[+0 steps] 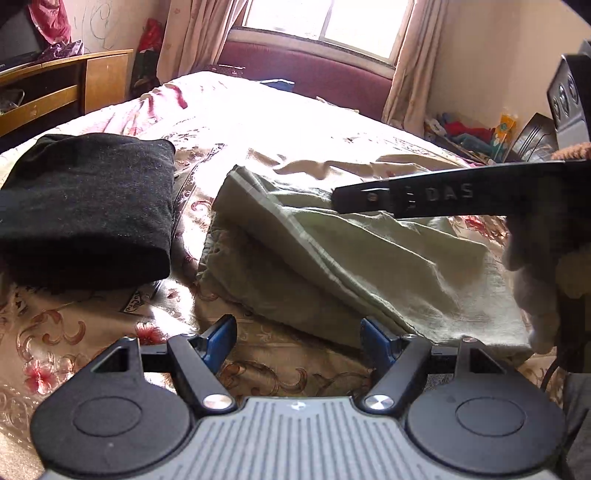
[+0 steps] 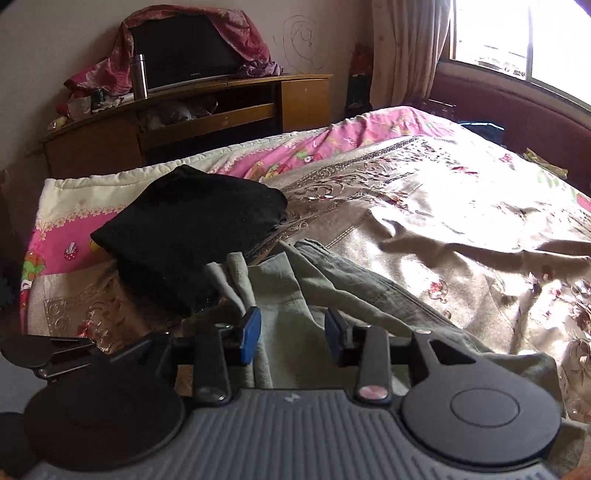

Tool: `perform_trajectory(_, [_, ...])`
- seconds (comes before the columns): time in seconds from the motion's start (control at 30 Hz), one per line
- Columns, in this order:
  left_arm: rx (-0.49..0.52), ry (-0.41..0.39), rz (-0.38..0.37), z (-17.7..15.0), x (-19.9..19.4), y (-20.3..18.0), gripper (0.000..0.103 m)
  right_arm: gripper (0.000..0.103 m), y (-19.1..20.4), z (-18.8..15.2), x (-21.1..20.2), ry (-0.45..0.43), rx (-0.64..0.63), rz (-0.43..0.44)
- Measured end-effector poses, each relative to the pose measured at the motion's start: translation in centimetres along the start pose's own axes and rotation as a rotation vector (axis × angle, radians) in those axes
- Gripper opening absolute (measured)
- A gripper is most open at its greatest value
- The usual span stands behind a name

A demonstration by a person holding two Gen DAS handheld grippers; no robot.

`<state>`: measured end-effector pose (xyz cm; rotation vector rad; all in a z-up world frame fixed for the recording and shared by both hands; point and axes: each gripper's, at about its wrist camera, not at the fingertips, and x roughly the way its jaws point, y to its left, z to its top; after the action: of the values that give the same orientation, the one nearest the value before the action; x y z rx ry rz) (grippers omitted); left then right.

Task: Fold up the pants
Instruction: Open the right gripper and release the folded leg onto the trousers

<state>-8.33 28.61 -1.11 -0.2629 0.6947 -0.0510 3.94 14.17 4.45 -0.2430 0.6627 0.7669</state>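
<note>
Olive-green pants [image 1: 351,258] lie folded and rumpled on the patterned bedspread [image 1: 258,129]. My left gripper [image 1: 299,332] is open just short of their near edge, with nothing between its blue pads; the right pad sits next to the cloth. From the right, a gloved hand [image 1: 532,266] holds the right gripper over the pants, and one of its black fingers [image 1: 424,197] is seen side-on. In the right wrist view the right gripper [image 2: 293,325] hovers open over the pants [image 2: 288,280]; the pads stand apart and do not press the cloth.
A folded black garment [image 1: 85,206] [image 2: 195,229] lies left of the pants. Beyond the bed stand a wooden cabinet [image 2: 240,107] with a cloth-draped screen [image 2: 184,48] and a steel flask [image 2: 138,75]. A bright window [image 1: 328,22] and curtains are at the back.
</note>
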Motion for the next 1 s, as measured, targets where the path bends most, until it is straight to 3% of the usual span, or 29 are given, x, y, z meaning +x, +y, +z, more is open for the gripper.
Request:
perform_trajectory(0.13, [0.007,-0.024,-0.008,0.6,-0.4,-0.3,0.087,0.046,-4.4,-1.3,-3.4,-0.008,0.081,-0.060])
perform_trajectory(0.33, [0.005,-0.021,-0.012,1.1,0.2,-1.0,0.087,0.048,-11.5,-5.0,-5.5,0.079,0.197,-0.316])
perform_trajectory(0.43, [0.033,-0.020,-0.023,1.4,0.5,-2.1,0.087,0.048,-14.7,-6.9,-6.2,0.097,0.316,-0.345])
perform_trajectory(0.53, [0.092,-0.010,-0.030,1.9,1.0,-3.8,0.087,0.048,-16.5,-7.5,-6.2,0.077,0.295,-0.364])
perform_trajectory(0.67, [0.157,-0.011,-0.064,2.8,1.7,-6.1,0.087,0.048,-19.0,-7.4,-4.2,0.152,0.302,-0.311])
perform_trajectory(0.8, [0.185,0.005,-0.088,3.4,3.6,-8.0,0.087,0.048,-21.8,-9.4,-3.0,0.187,0.507,-0.197])
perform_trajectory(0.9, [0.191,0.030,-0.102,3.8,5.1,-9.2,0.087,0.050,-22.5,-11.0,-3.2,0.131,0.646,-0.104])
perform_trajectory(0.97, [0.208,0.046,-0.117,4.2,5.9,-9.9,0.087,0.023,-22.5,-11.4,-3.5,0.113,0.667,-0.079])
perform_trajectory(1.0, [0.225,0.052,-0.119,4.3,6.2,-10.4,0.087,0.004,-22.8,-11.6,-3.8,0.119,0.674,-0.076])
